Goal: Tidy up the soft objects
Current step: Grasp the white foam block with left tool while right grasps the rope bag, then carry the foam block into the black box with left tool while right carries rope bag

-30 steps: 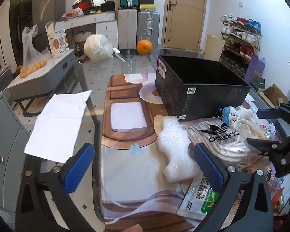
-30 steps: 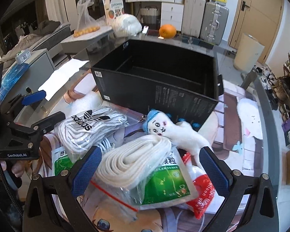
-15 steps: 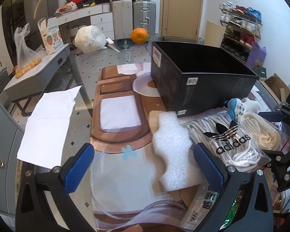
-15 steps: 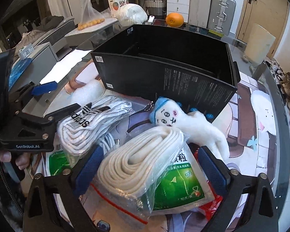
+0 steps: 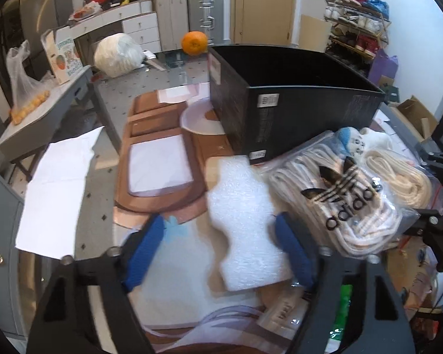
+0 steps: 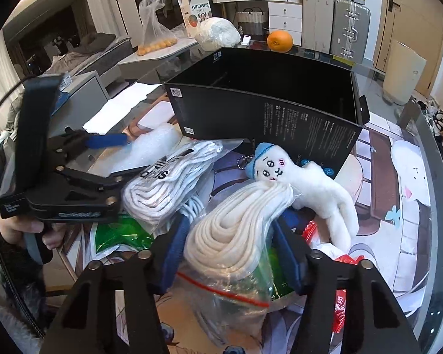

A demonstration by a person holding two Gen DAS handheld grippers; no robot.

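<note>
A white foam piece lies flat on the table between the fingers of my left gripper; the jaws are half closed around it with gaps at both sides. My right gripper has its pads against both sides of a clear bag of cream rope. A bagged white Adidas bundle lies to its left, also in the left wrist view. A white plush doll with a blue cap lies behind the rope bag. An open black box stands behind them.
Green packets and a red packet lie under the bags. An orange and a white bagged bundle sit at the table's far end. A white paper sheet lies at the left.
Both grippers have moved forward and down and narrowed: the left around the foam piece, the right onto the rope bag.
</note>
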